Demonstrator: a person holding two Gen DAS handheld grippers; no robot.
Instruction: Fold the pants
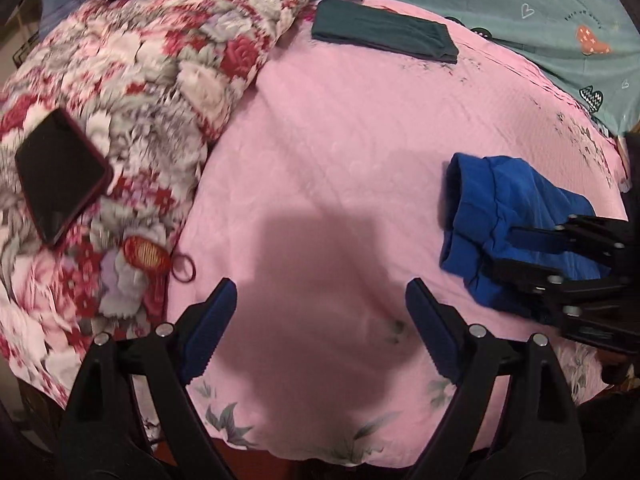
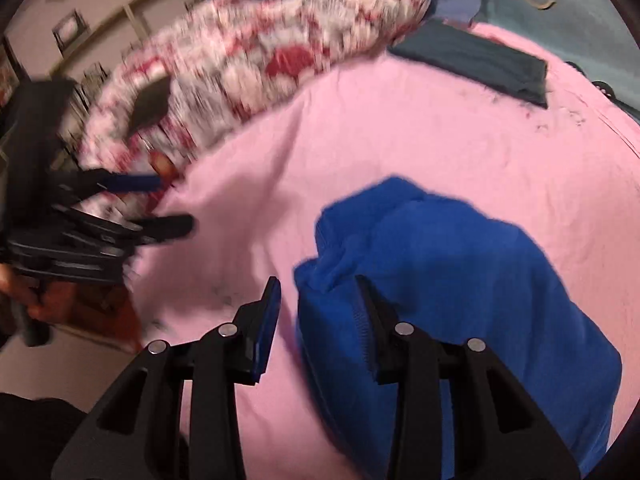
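Blue pants (image 1: 504, 208) lie bunched in a folded heap on the pink bedspread (image 1: 340, 140), at the right of the left wrist view and at lower right in the right wrist view (image 2: 460, 280). My left gripper (image 1: 320, 316) is open and empty over bare pink cloth, left of the pants. My right gripper (image 2: 320, 300) is open; its right finger rests on the near left edge of the heap, its left finger over the bedspread. It also shows in the left wrist view (image 1: 520, 252), over the pants. The left gripper shows blurred at far left in the right wrist view (image 2: 168, 204).
A floral quilt (image 1: 132, 92) is piled at the left with a dark phone (image 1: 60, 172) on it and a hair tie (image 1: 184, 268) at its edge. A folded dark green garment (image 1: 384, 34) lies at the back. A teal sheet (image 1: 540, 12) lies beyond.
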